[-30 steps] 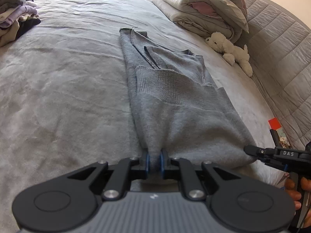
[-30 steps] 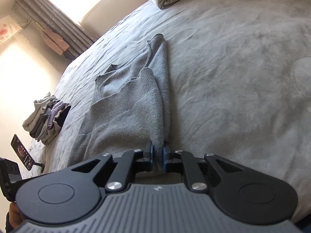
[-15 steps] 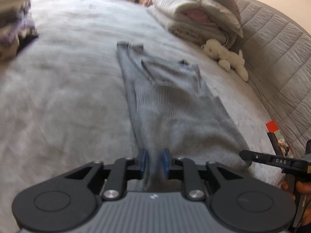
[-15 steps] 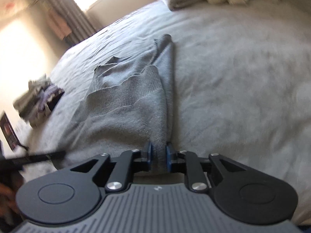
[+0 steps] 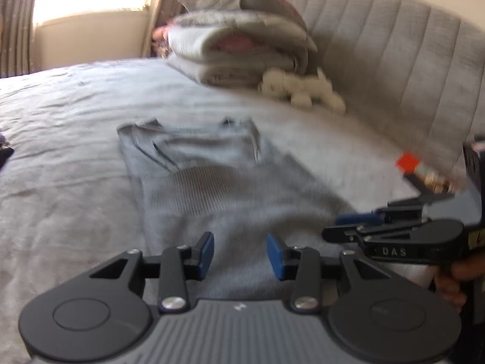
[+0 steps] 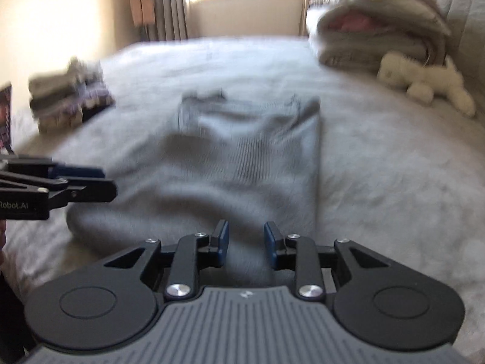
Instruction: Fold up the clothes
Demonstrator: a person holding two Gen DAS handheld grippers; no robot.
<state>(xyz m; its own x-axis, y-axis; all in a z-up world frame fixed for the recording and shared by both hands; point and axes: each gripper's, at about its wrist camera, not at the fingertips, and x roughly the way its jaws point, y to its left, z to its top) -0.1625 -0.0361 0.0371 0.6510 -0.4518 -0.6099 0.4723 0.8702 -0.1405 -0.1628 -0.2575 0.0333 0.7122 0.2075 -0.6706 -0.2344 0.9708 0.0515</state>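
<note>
We are folding a grey sweater (image 5: 212,188) that lies flat on the bed (image 5: 60,182), its sleeves already turned in, stretching away from both claws toward the headboard. The risk we see from here is the near hem: it lies loose between the pads, so if either claw drags back or closes carelessly it may snag one layer, pull the sleeves out of place and skew the long narrow shape. A second risk is uneven lifting, since the next fold would need both hem corners taken together. Our left gripper (image 5: 240,253) has just been opening; its blue pads now stand partly apart, with the hem lying in the gap but neither pad pressing it, so it holds nothing. Our right gripper (image 6: 245,244), just to its right, has likewise been opening and stands a little narrower, straddling the hem's right end without gripping. A stack of folded clothes (image 6: 65,100) sits well off to the left.
</note>
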